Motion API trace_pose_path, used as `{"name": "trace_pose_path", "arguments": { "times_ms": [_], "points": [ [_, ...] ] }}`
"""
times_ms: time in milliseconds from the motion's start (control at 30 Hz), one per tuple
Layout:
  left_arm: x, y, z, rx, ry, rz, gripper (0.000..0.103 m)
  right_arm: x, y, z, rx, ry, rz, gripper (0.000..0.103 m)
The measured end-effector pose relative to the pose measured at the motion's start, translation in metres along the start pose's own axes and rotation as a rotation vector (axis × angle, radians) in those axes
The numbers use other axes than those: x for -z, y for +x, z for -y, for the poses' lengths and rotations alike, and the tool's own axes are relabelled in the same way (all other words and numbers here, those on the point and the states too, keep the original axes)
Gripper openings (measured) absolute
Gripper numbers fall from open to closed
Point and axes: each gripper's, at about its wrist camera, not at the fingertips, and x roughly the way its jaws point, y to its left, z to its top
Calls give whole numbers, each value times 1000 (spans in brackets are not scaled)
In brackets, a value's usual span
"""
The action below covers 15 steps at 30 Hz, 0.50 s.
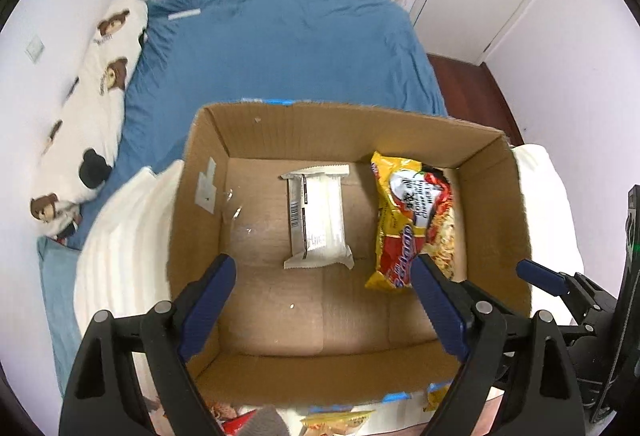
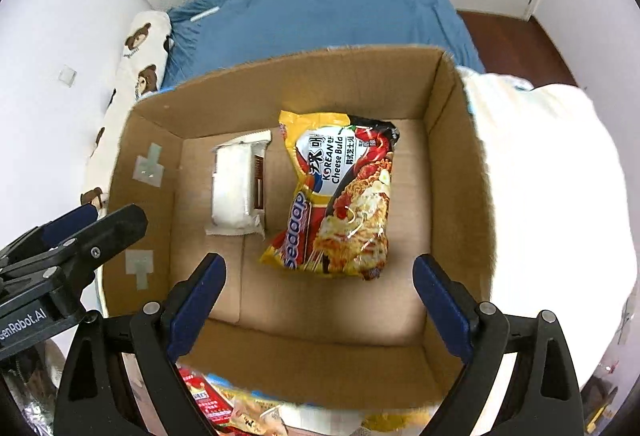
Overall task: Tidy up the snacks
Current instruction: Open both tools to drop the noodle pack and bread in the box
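Your left gripper (image 1: 324, 278) and right gripper (image 2: 320, 276) both hang wide open and empty above the corrugated cardboard box (image 2: 460, 163). On its flat floor, the crinkly yellow-and-red Sedaap noodle packet (image 2: 340, 195) lies toward 1 o'clock. A smooth white rectangular snack bar wrapper (image 2: 238, 187) sits just beside it, at 10 o'clock.

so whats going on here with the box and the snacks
A person is sorting snacks into a cardboard box on a blue bed, with a hand-held gripper in each hand. Two items lie flat on the box floor: a white wrapped snack and, beside it, a yellow noodle packet. The left hand-held gripper and the right hand-held gripper both hover open and empty above the box. More snack packets wait outside its near edge.
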Motion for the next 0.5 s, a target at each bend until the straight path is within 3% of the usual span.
{"name": "trace_pose_path", "arguments": {
  "times_ms": [233, 500],
  "points": [
    [29, -44, 13, -3, 25, 76, 89, 34, -49, -5, -4, 3, 98, 97],
    [80, -85, 7, 5, -33, 148, 90, 85, -85, -7, -65, 21, 142, 97]
  ]
}}
